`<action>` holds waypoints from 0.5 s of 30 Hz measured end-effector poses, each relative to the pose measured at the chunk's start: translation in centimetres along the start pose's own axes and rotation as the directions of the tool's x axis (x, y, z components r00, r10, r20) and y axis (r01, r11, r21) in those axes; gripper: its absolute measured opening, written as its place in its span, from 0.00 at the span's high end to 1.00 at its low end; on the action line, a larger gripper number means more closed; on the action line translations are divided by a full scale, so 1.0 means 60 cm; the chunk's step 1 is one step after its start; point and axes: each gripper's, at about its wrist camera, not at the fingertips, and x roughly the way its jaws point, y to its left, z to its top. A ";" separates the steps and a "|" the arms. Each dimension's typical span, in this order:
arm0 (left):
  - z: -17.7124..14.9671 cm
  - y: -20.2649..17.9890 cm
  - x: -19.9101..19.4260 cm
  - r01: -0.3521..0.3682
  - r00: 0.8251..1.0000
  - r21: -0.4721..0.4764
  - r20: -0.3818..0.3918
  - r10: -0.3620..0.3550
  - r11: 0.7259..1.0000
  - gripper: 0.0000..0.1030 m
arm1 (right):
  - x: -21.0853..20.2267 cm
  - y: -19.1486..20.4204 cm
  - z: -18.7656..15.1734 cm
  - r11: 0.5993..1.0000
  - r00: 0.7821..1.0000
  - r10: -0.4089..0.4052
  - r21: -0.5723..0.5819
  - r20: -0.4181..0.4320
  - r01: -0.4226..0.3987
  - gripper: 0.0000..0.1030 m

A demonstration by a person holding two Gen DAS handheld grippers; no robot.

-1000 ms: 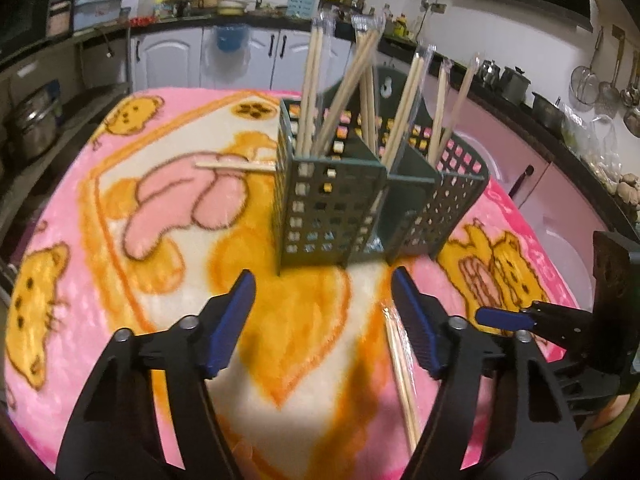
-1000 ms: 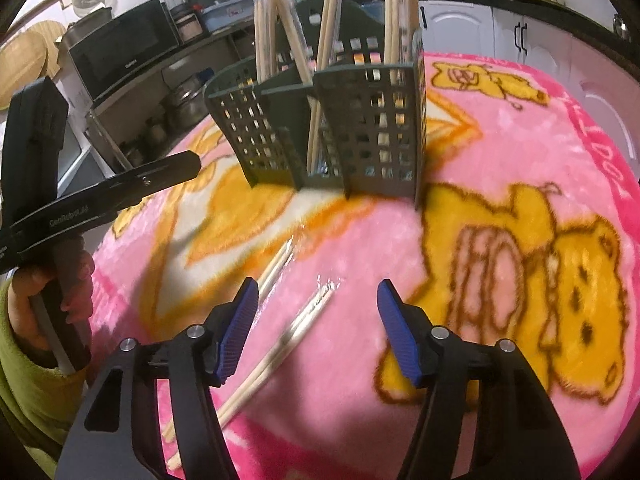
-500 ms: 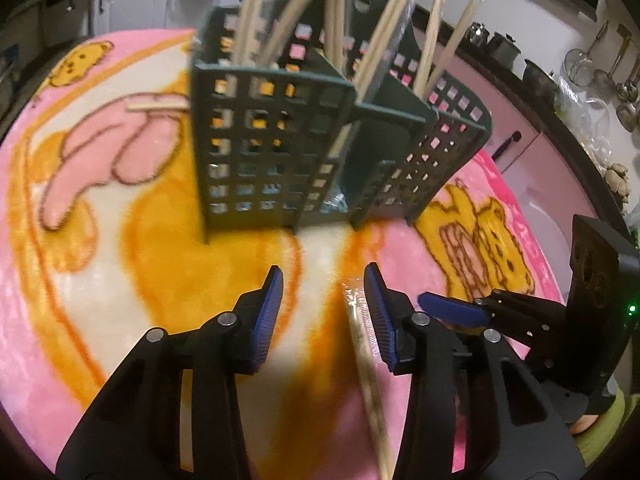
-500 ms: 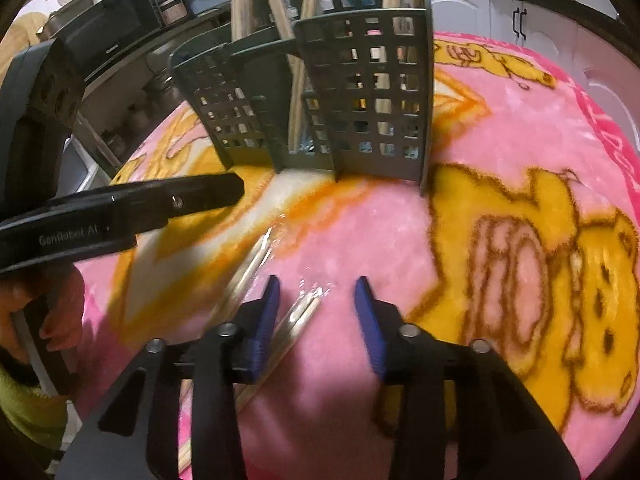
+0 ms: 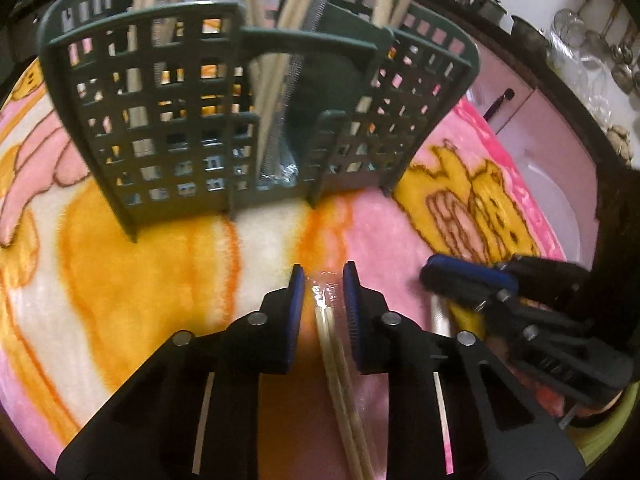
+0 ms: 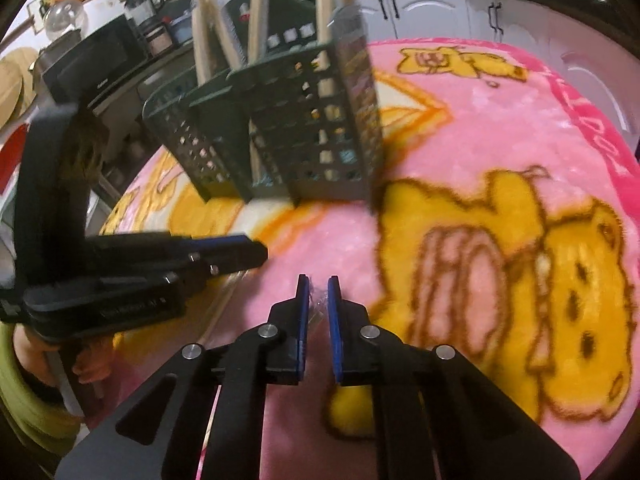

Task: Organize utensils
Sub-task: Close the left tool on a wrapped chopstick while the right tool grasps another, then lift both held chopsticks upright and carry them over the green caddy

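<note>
A dark green perforated caddy (image 5: 160, 120) (image 6: 312, 140) stands upright on the blanket and holds several wrapped chopsticks. In the left wrist view, my left gripper (image 5: 323, 280) is low over the blanket. Its jaws are closing, and a plastic-wrapped chopstick pair (image 5: 334, 344) lies between them with small gaps at both pads. In the right wrist view, my right gripper (image 6: 318, 292) is shut on the crinkled wrapper end of another chopstick pair (image 6: 318, 306). Each gripper shows in the other's view: the right gripper (image 5: 464, 276) and the left gripper (image 6: 256, 252).
A pink and yellow cartoon blanket (image 6: 500, 128) covers the table. A hand with a green sleeve (image 6: 28, 384) holds the left gripper. A microwave (image 6: 96, 60) and white cabinets stand behind; pots and ladles (image 5: 600, 52) hang at the right.
Both grippers have moved in toward the caddy and sunk to the blanket. Their jaws have narrowed from wide apart, each around a wrapped chopstick pair.
</note>
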 end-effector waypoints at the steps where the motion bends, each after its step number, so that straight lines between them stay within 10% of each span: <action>1: 0.000 -0.003 0.002 -0.009 1.000 0.010 0.001 0.009 1.000 0.88 | -0.004 -0.003 -0.001 1.000 1.000 -0.003 0.003 0.008 0.003 0.91; 15: 0.028 -0.025 -0.034 0.004 0.998 0.048 0.059 -0.007 0.999 0.97 | -0.089 -0.005 0.038 0.999 0.986 -0.025 -0.027 0.166 0.030 0.91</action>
